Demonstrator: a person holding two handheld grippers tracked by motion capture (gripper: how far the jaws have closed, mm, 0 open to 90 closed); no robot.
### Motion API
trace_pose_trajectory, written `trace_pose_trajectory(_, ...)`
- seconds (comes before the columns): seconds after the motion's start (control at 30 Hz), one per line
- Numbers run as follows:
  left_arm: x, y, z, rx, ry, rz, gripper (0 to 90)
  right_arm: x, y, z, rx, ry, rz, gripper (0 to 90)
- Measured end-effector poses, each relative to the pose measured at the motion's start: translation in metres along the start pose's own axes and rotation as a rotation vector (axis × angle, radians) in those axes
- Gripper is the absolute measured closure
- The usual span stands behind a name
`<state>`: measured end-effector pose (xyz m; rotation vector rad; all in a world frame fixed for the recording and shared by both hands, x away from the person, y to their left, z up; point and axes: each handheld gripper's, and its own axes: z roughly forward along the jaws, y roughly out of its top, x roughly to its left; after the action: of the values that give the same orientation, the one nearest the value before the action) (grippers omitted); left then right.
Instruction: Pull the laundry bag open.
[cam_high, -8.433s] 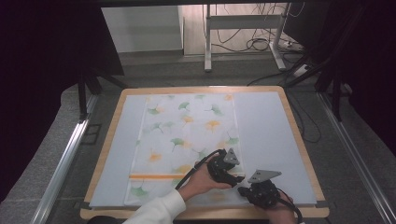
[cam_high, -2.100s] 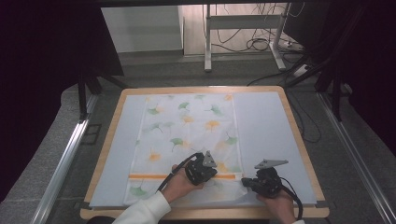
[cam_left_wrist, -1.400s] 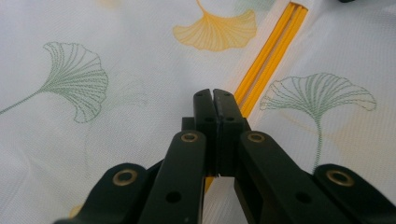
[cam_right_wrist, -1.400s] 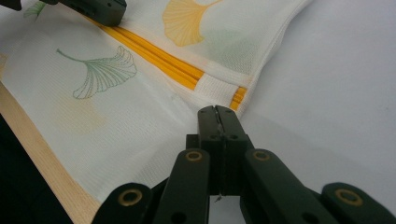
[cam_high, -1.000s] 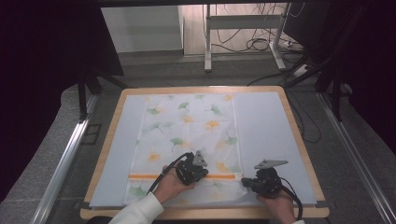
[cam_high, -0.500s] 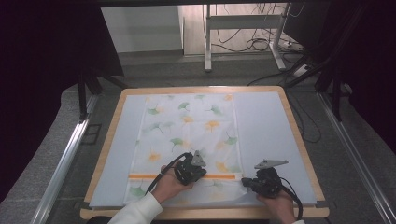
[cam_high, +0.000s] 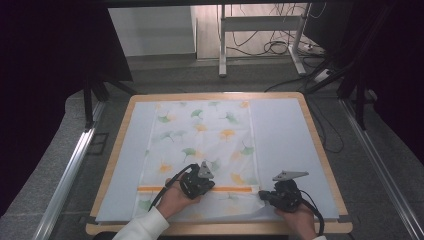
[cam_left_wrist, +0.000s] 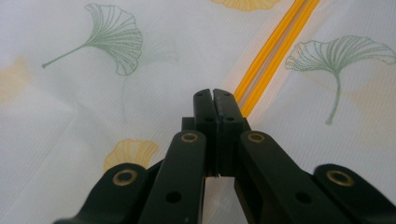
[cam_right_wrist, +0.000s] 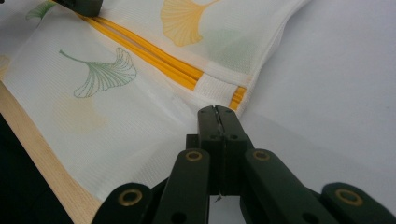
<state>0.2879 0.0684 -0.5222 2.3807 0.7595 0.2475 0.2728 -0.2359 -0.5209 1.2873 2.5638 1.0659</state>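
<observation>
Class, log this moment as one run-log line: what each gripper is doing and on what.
left gripper: shut, at orange zipper | right gripper: shut, at mesh bag edge | bag flat on table

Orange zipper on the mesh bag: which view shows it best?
Right gripper view: the orange zipper runs close up to its end tab. Left gripper view shows a short stretch past the shut jaws; high view, a thin line.

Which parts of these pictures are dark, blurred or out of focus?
High view: the surroundings are dark, the cloth evenly lit. Left gripper view: the jaws' near part is soft, the orange stripe sharp. Right gripper view: the bottom left corner is black.
</observation>
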Motion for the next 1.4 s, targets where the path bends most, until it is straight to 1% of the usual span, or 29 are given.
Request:
trace_pose_trajectory(0.37, 0.004, -0.007, -0.006, 0.006, 0.014, -0.008, 90.0, 0.000, 0.000, 0.000, -0.001, 0.000, 0.003, 89.6)
trace_pose_trajectory(0.43, 0.005, -0.009, -0.007, 0.009, 0.026, -0.008, 90.0, 0.000, 0.000, 0.000, 0.000, 0.000, 0.004, 89.6)
trace_pose_trajectory(0.5, 0.007, -0.012, -0.009, 0.022, 0.062, 0.005, 90.0, 0.000, 0.000, 0.000, -0.001, 0.000, 0.004, 89.6)
trace_pose_trajectory(0.53, 0.010, -0.014, -0.011, 0.018, 0.048, -0.016, 90.0, 0.000, 0.000, 0.000, -0.001, 0.000, 0.003, 89.6)
trace_pose_trajectory(0.6, 0.013, -0.018, -0.013, 0.012, 0.040, -0.033, 90.0, 0.000, 0.000, 0.000, -0.001, 0.000, 0.003, 89.6)
trace_pose_trajectory(0.7, 0.015, -0.021, -0.015, 0.011, 0.029, -0.040, 90.0, 0.000, 0.000, 0.000, -0.001, 0.000, 0.003, 89.6)
trace_pose_trajectory(0.8, 0.016, -0.024, -0.017, 0.010, 0.028, -0.044, 90.0, 0.000, 0.000, 0.000, -0.001, -0.001, 0.002, 89.6)
trace_pose_trajectory(1.03, 0.019, -0.029, -0.021, 0.013, 0.030, -0.055, 90.0, 0.000, 0.000, 0.000, -0.001, -0.001, 0.002, 89.6)
trace_pose_trajectory(1.17, 0.019, -0.032, -0.024, 0.016, 0.044, -0.049, 90.0, 0.000, 0.000, 0.000, -0.001, 0.000, 0.002, 89.6)
trace_pose_trajectory(1.4, 0.021, -0.038, -0.028, 0.018, 0.055, -0.057, 90.0, 0.000, 0.000, 0.000, -0.001, 0.000, 0.003, 89.6)
